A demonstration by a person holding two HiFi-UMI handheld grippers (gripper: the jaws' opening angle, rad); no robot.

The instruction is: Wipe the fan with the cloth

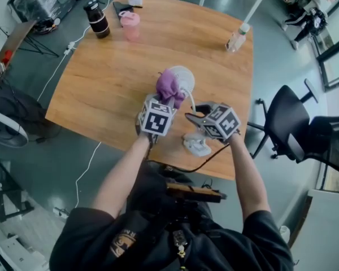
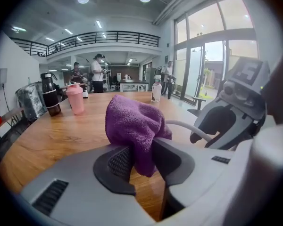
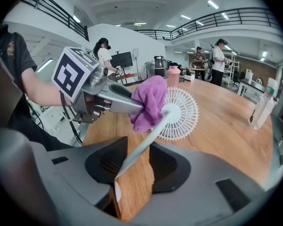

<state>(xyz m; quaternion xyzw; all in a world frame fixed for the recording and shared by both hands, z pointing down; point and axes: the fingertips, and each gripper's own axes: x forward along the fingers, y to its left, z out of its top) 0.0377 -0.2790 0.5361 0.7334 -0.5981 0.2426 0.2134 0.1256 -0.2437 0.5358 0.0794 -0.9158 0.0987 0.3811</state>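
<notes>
Left gripper (image 2: 140, 159) fingers pinch a purple microfibre cloth (image 2: 132, 121) against the grille of the small white plastic fan (image 3: 181, 113) on the wooden counter (image 1: 101, 78). Right gripper (image 3: 137, 161) fingers clamp its stem. Wiping seems underway, with most of the grille left.

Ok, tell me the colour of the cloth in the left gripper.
The cloth is purple, clearest in the left gripper view.

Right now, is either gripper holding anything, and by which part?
The left gripper pinches the cloth by its bunched lower part. The right gripper holds the fan by its thin stem, below the head.
</notes>
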